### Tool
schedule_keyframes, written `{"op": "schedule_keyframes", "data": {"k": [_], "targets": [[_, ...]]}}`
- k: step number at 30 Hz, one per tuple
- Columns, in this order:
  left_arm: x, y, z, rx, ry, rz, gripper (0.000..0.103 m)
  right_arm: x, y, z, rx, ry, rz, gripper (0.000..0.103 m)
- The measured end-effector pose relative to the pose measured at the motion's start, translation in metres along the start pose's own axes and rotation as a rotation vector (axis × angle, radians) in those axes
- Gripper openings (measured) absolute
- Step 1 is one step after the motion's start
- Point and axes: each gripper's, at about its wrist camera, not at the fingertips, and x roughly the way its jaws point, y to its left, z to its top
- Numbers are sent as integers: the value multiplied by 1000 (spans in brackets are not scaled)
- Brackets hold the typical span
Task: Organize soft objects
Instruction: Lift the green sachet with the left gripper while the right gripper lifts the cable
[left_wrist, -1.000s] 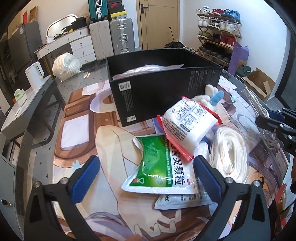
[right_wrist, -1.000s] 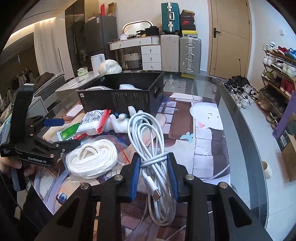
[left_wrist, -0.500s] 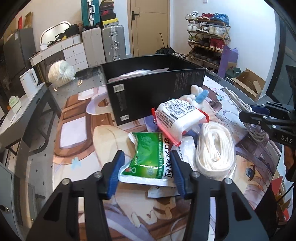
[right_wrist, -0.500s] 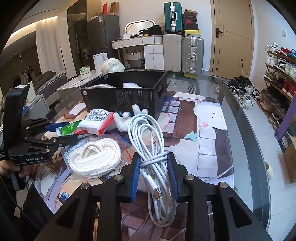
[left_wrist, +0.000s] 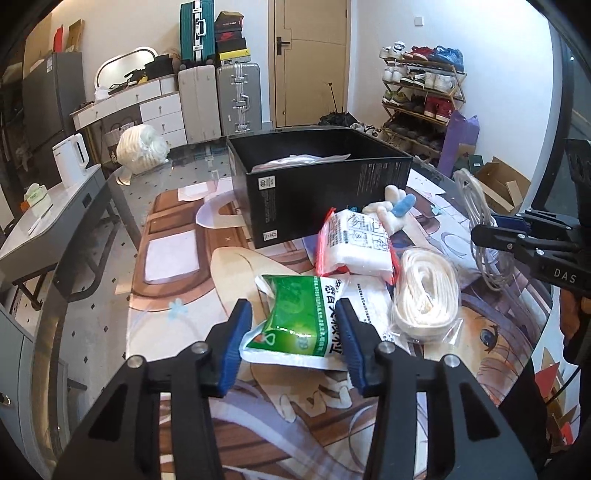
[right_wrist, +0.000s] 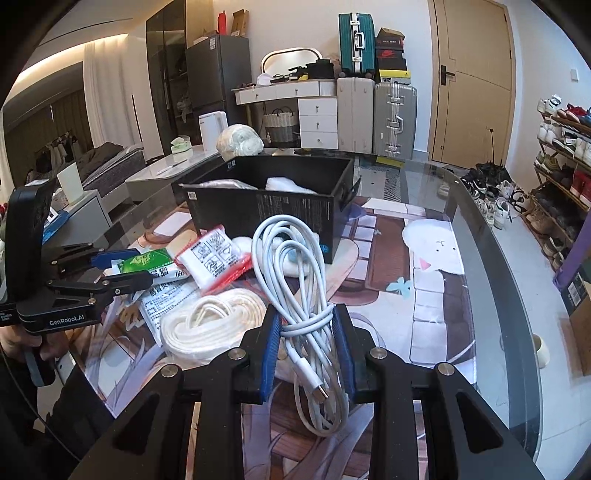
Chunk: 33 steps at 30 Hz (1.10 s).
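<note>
My left gripper (left_wrist: 293, 314) has a green and white packet (left_wrist: 295, 306) between its blue pads, which touch both its sides; the jaws are still closing. A red-edged white packet (left_wrist: 358, 247), a bagged coil of white rope (left_wrist: 424, 295) and a white plush toy (left_wrist: 395, 206) lie just beyond. Behind them an open black box (left_wrist: 325, 184) holds white soft items. My right gripper (right_wrist: 304, 321) is shut on a looped white cable (right_wrist: 288, 258), held above the table in front of the box (right_wrist: 266, 206). The left gripper (right_wrist: 122, 269) shows at the left of the right wrist view.
The glass table (right_wrist: 480, 258) has a printed mat and a curved edge on the right. A white wrapped bundle (left_wrist: 142, 147) sits at the far end. Suitcases, drawers, a kettle and a shoe rack stand beyond the table.
The left gripper's jaws went from wide apart to closed around the green packet, and that hand drew back and slightly up. The right gripper kept still with the cable.
</note>
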Motion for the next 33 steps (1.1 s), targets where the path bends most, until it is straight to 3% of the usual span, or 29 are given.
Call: {"op": "schedule_keyframes", "data": {"k": [6,10,12,13,14,22,33], "targets": [[-6,5,-5,-15,-7,6,45,-3,6,2,-4,-3,0,28],[1,5,-7,-16,41,-7,47,-5,11,1,-16,1,3,28],[2,5,-6,-17,42,-1,59,-7,11,1,-16,-2,4,28],[3,4,-5,-15,51,4,72,-8,11,2,-15,-3,2,28],[4,3,-5,-10,54,5,75,-8,12,2,-14,-4,1,28],[16,18,-5,-78,94,-14,75,-11,9,5,-11,-8,-13,28],[12,34,-19,-24,135,33,76,-7,8,5,-8,2,-11,28]]}}
